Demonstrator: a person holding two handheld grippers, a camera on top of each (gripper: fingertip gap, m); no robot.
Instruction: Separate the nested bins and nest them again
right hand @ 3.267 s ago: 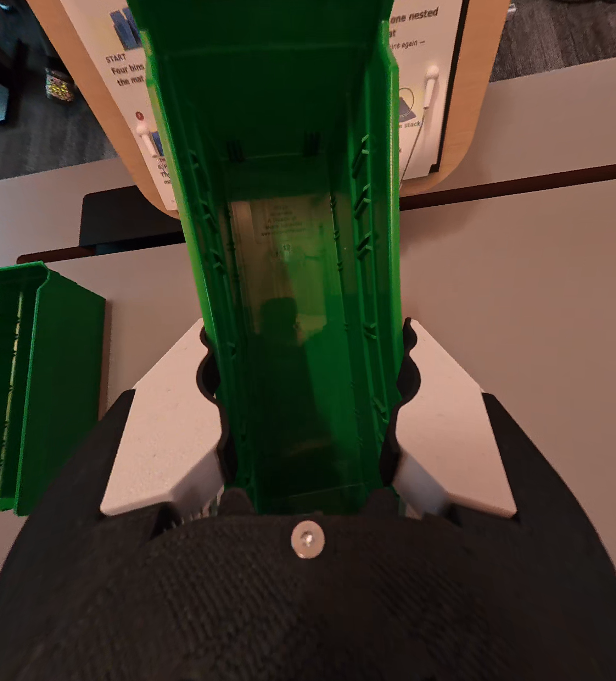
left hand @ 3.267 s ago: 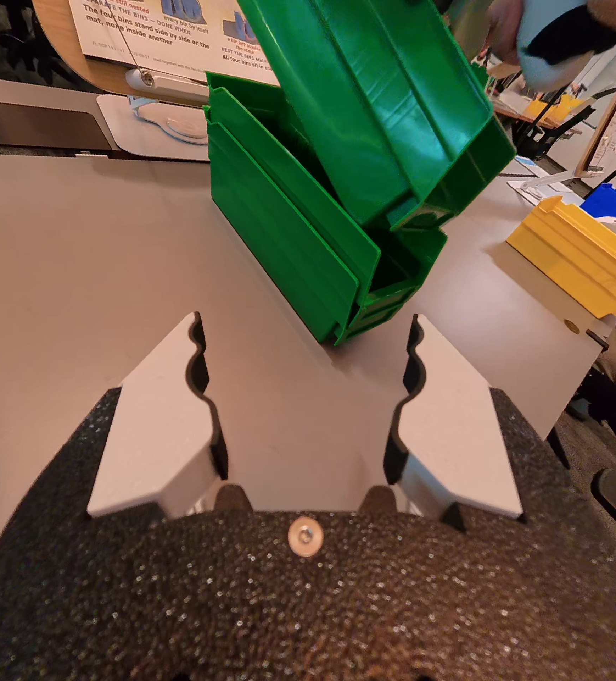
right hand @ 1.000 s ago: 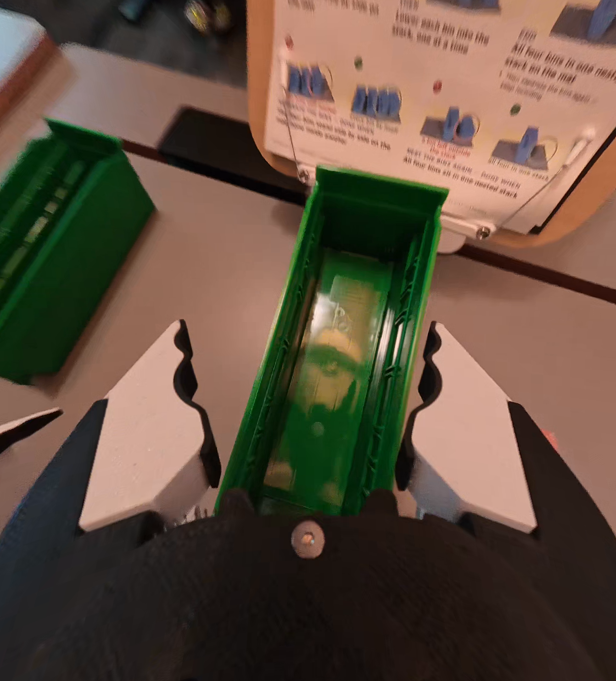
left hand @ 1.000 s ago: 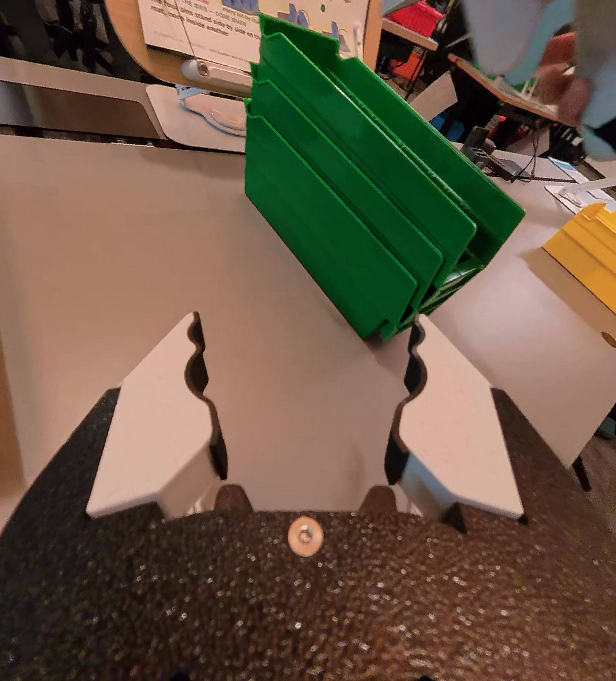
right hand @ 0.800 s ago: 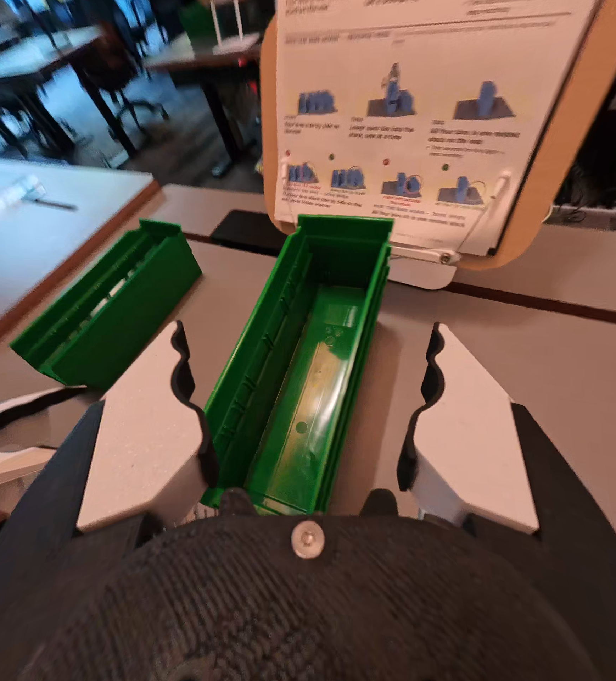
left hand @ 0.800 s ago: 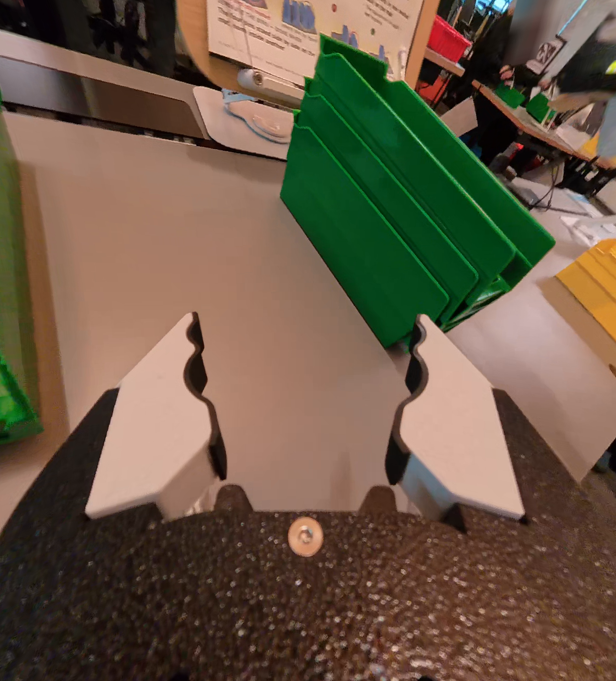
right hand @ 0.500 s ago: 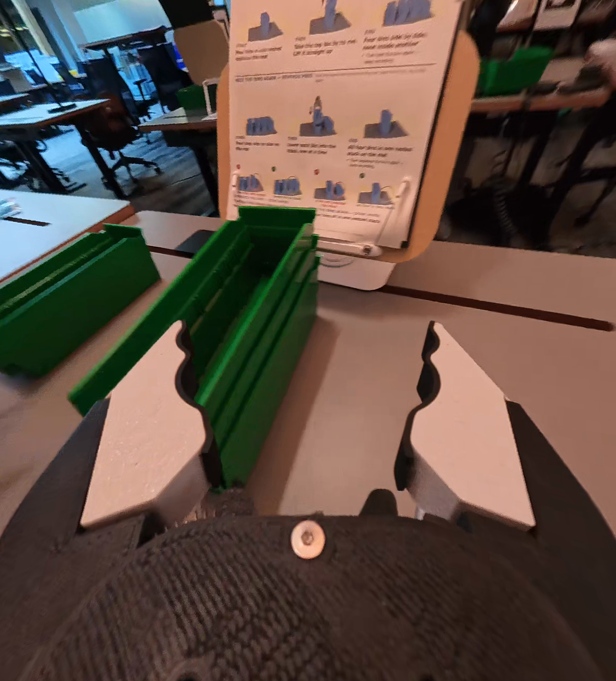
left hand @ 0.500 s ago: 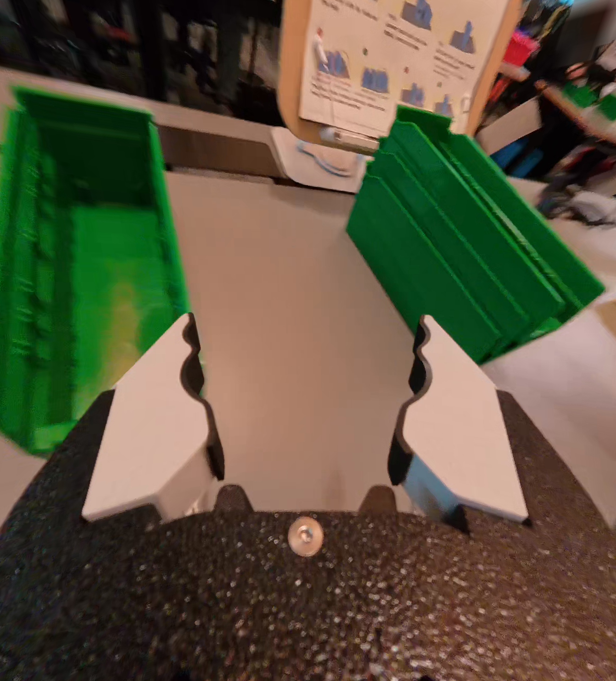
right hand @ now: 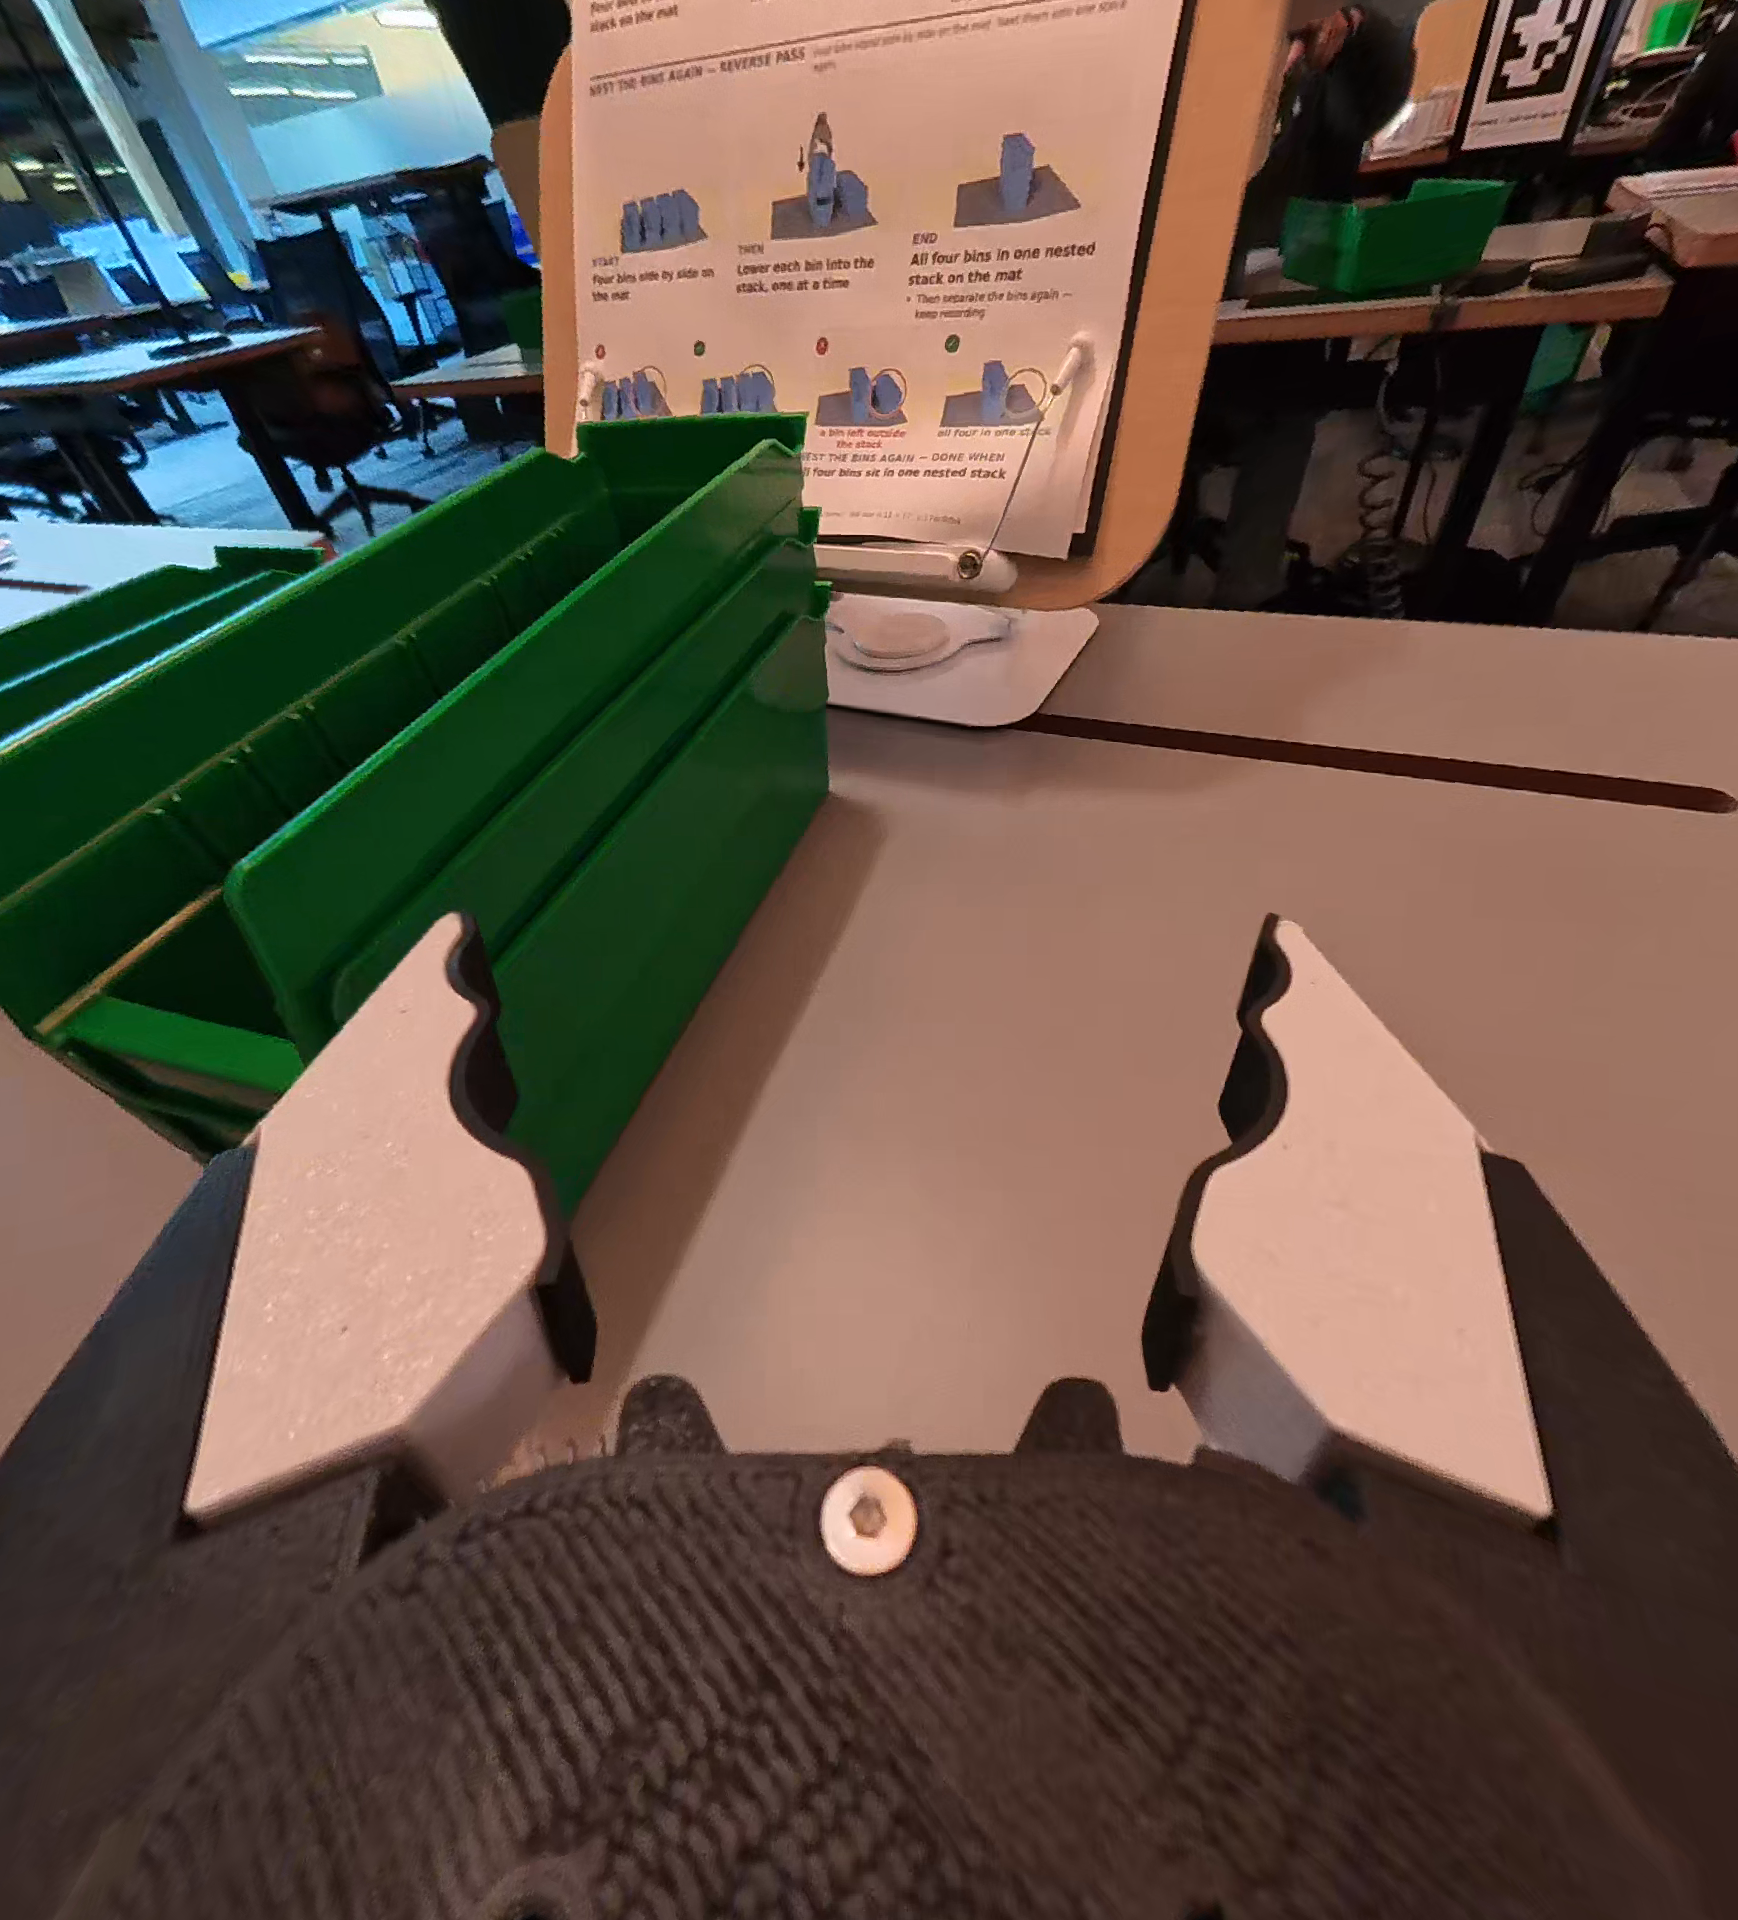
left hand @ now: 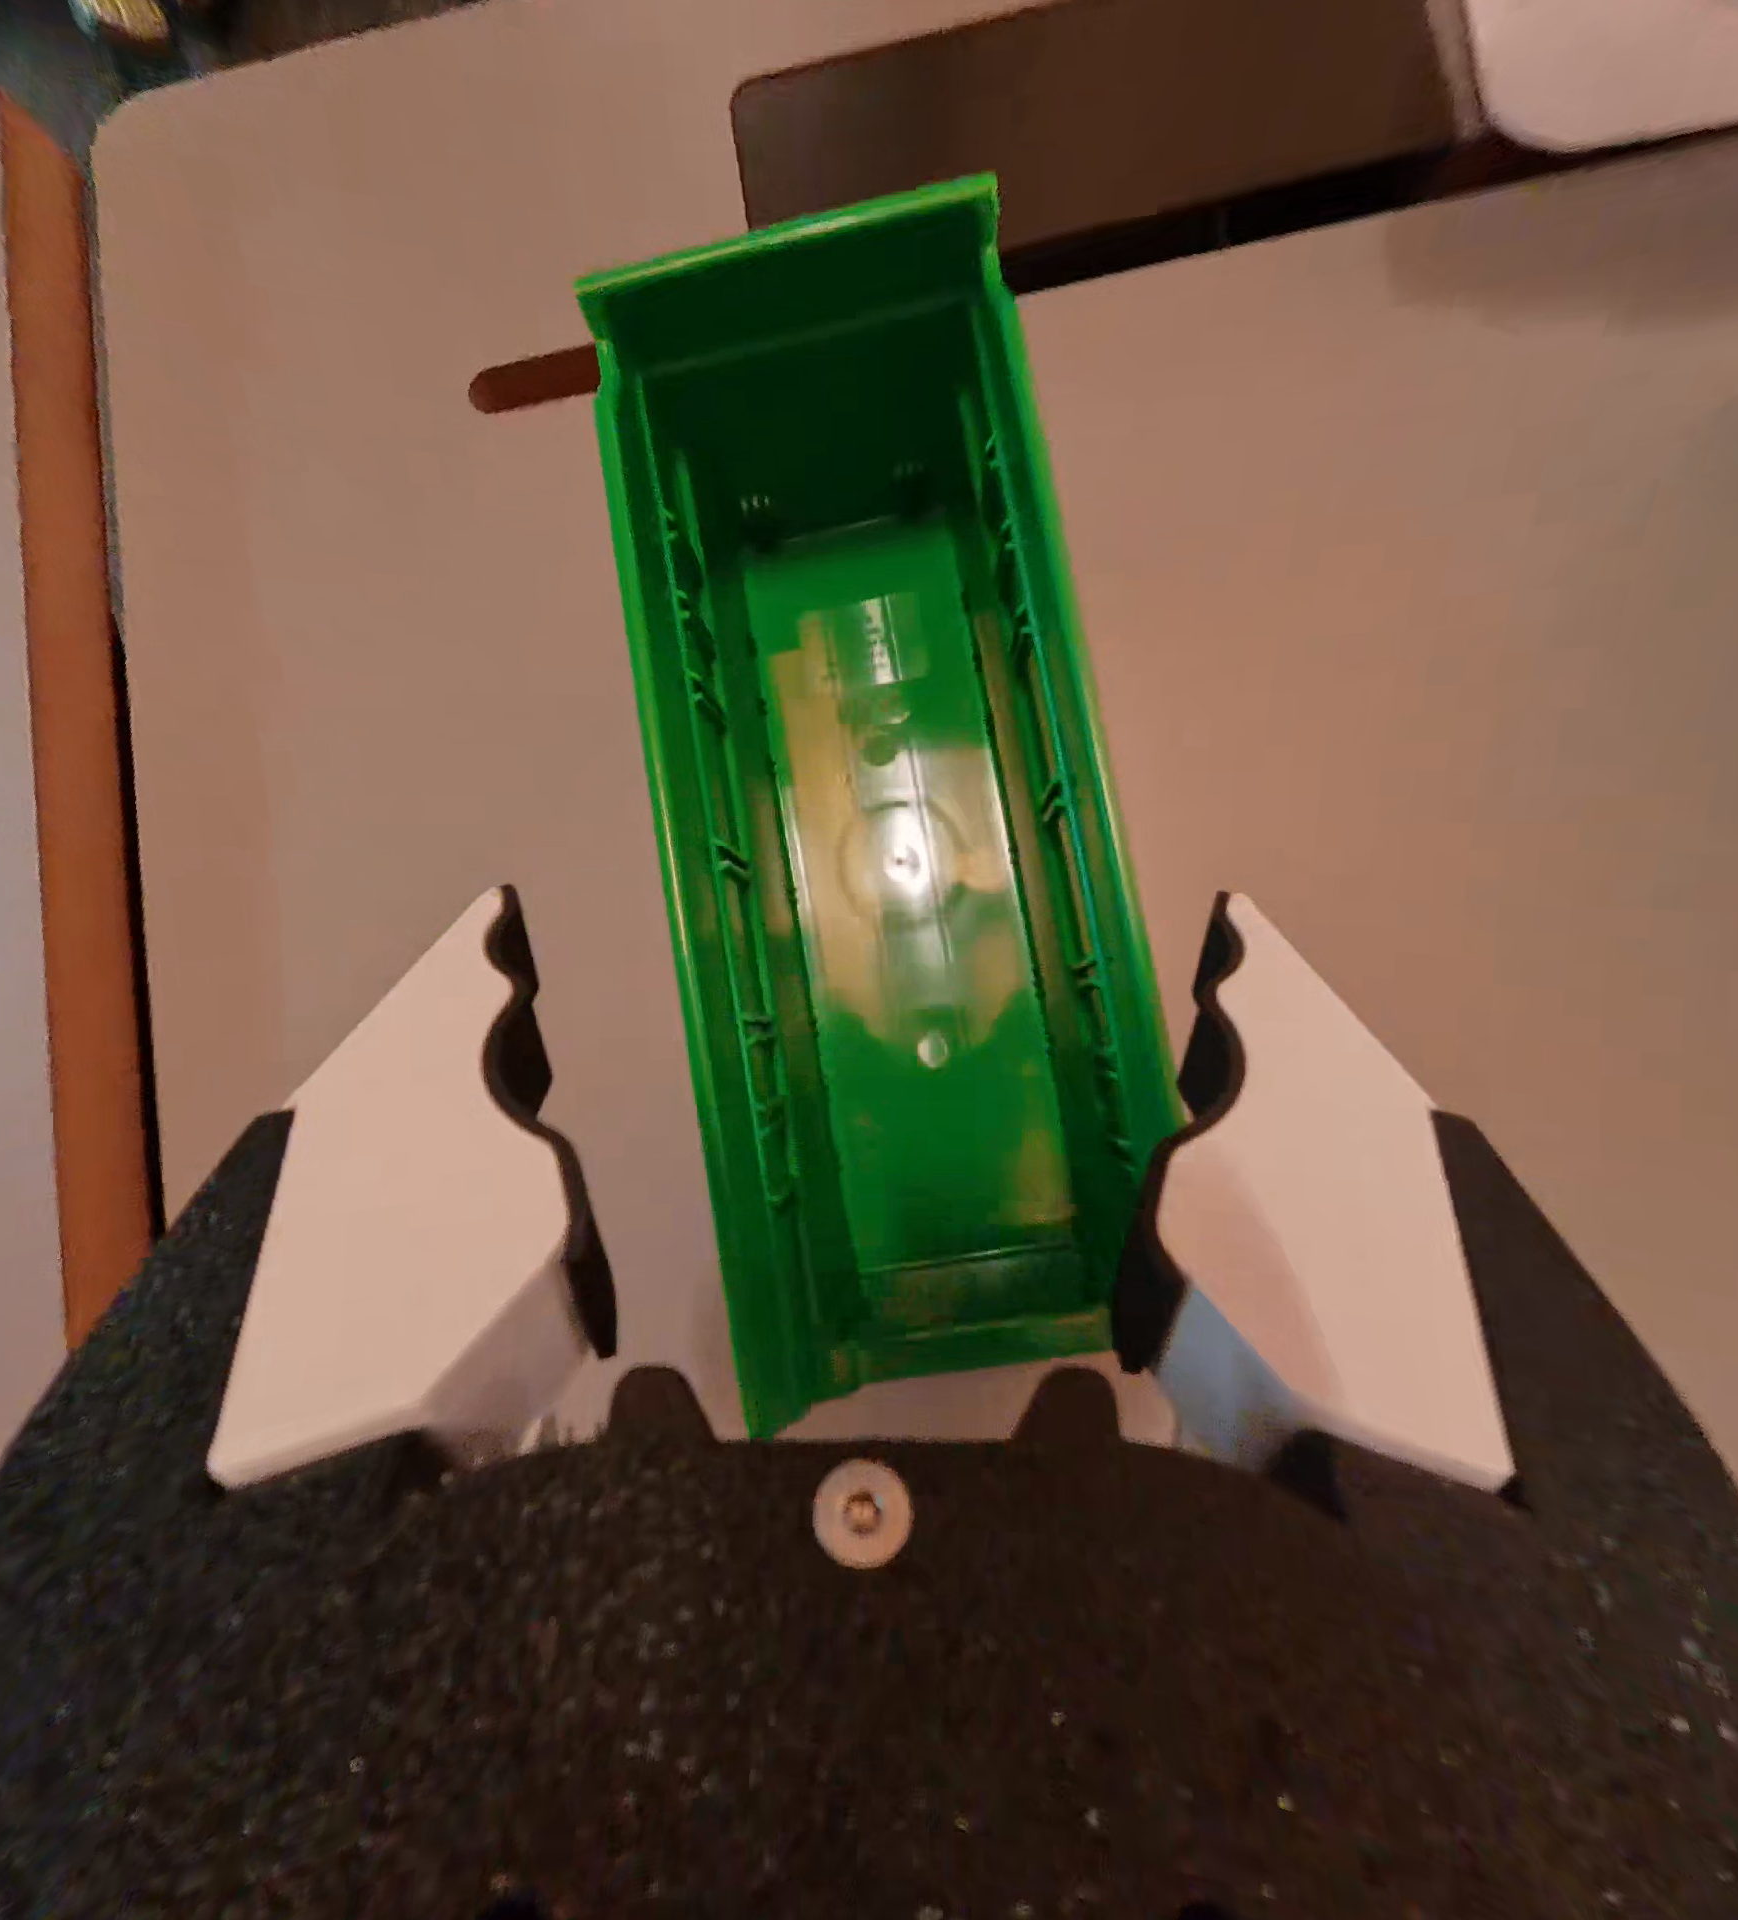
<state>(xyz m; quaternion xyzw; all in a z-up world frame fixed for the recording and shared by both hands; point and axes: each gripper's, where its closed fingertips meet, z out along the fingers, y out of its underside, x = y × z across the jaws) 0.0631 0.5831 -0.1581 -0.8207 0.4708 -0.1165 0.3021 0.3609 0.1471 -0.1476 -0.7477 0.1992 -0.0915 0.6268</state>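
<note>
A single green bin [left hand: 906, 831] lies open side up on the grey table [left hand: 1416, 727]. My left gripper [left hand: 860, 997] is open above it, looking down, with one finger on each side of the bin's near end; the right finger [left hand: 1291, 1164] overlaps the bin's right wall. A nested stack of green bins [right hand: 532, 748] stands on the table left of my right gripper [right hand: 870, 935], which is open and empty, its left finger [right hand: 377, 1195] in front of the stack's near end. The single bin also shows far left in the right wrist view [right hand: 65, 644].
An instruction board [right hand: 875, 260] on a white stand [right hand: 948, 665] is behind the stack. A dark slot [right hand: 1364, 769] runs across the table at the back. A brown table edge [left hand: 65, 727] lies left of the single bin. Desks and chairs stand beyond.
My right gripper set its bin into the stack, opened and drew back to the stack's right side. My left gripper swung left from the stack and now hangs over the single bin.
</note>
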